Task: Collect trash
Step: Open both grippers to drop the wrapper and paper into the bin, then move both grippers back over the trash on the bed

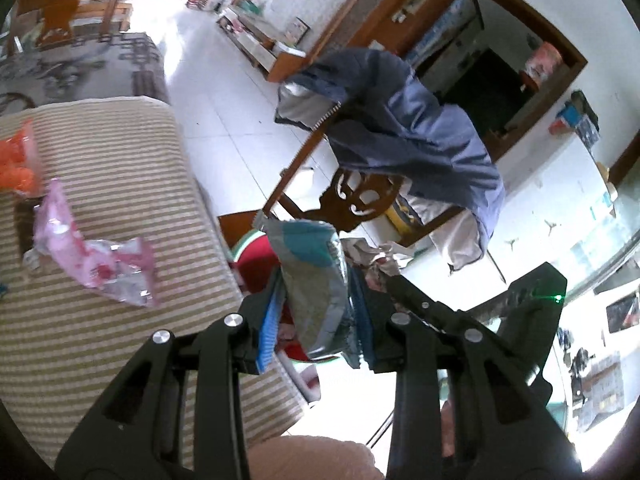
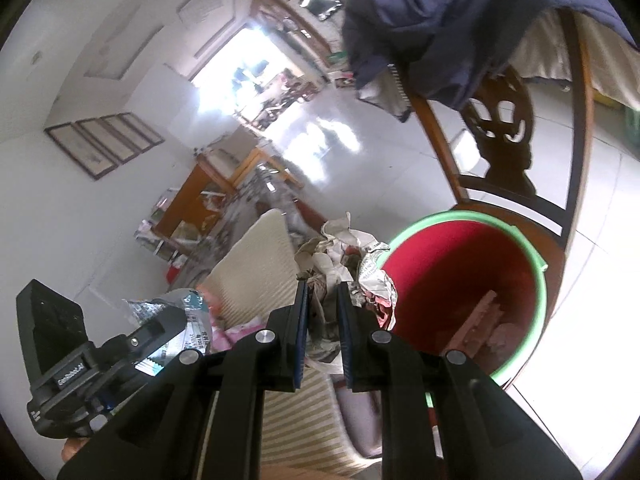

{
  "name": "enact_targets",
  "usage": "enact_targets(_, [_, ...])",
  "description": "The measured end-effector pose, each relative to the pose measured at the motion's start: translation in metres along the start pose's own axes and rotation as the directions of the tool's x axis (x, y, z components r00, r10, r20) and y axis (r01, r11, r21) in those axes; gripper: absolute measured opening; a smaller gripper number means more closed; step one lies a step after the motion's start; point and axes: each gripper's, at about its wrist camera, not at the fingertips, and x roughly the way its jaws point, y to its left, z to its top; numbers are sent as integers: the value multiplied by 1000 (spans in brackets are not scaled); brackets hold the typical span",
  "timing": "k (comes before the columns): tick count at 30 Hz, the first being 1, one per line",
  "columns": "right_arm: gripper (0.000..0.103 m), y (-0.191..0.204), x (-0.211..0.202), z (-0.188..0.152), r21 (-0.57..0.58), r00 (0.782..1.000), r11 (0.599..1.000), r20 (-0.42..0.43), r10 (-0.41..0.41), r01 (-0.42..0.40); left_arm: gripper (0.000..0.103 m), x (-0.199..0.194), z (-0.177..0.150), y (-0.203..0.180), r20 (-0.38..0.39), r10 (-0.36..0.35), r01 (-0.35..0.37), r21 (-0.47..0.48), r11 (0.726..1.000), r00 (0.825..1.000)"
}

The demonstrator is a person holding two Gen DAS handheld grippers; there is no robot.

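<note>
My left gripper (image 1: 318,292) is shut on a teal and grey foil snack bag (image 1: 316,280), held up past the edge of the striped sofa cushion (image 1: 120,200). My right gripper (image 2: 322,296) is shut on a wad of crumpled newspaper (image 2: 344,256), held just left of a red bucket with a green rim (image 2: 460,280). The bucket also shows behind the snack bag in the left wrist view (image 1: 260,258). The right gripper and newspaper (image 1: 368,256) show there too. A pink wrapper (image 1: 92,256) and an orange wrapper (image 1: 16,160) lie on the cushion.
A carved wooden chair (image 1: 352,196) draped with a blue jacket (image 1: 400,120) stands behind the bucket on the white tile floor. Some scraps lie inside the bucket (image 2: 480,320). A wooden bench (image 1: 72,4) stands far back.
</note>
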Motion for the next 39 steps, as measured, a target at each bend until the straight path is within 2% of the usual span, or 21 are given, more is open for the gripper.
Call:
enact_targets(7, [16,-18,5,0,26,999,999,2,-47,46,33,31,-1,-8,-67,-7,9,20,1000,998])
enact_targets(8, [20,-20,5,0,33,999,998,6,-53,53,37,34,-1,-8,-73,-12,13,14,1000,997])
enact_targets(11, [35,-27,6,-1,72,998,995,12,-64,63,65,39,0,-5,-77,-19,18,-14,1000,997])
enact_targets(14, [43,-28,6,-3,77,997,994,12,-80,79,66,38,1,-2,-66,-13,13,-11,1000,998])
enact_targets(22, [44,1,1,-4,20,998,998,18,-67,67,66,11,-2,14,-21,6,-6,-36,999,1000])
enact_targets(27, [45,49,3,-12,-54,1000,998,-8,12,-13,66,-29,-9,42,35,30,-25,-117,993,999])
enact_targets(30, [51,91,10,-25,-127,996,988,-51,77,-83,66,-64,-14,61,92,83,-70,-137,988,992])
enact_targets(33, [54,133,23,-46,-208,985,966,-114,131,-153,69,-104,-20,89,152,161,-134,-170,976,975])
enact_targets(35, [54,153,38,-63,-239,973,951,-172,155,-194,70,-132,-26,111,184,226,-190,-194,962,957])
enact_targets(37, [54,163,51,-78,-259,966,945,-209,149,-201,70,-163,-33,139,208,320,-275,-220,936,924])
enact_targets(39, [54,173,65,-92,-306,964,938,-253,84,-162,70,-196,-44,173,216,429,-373,-255,892,877])
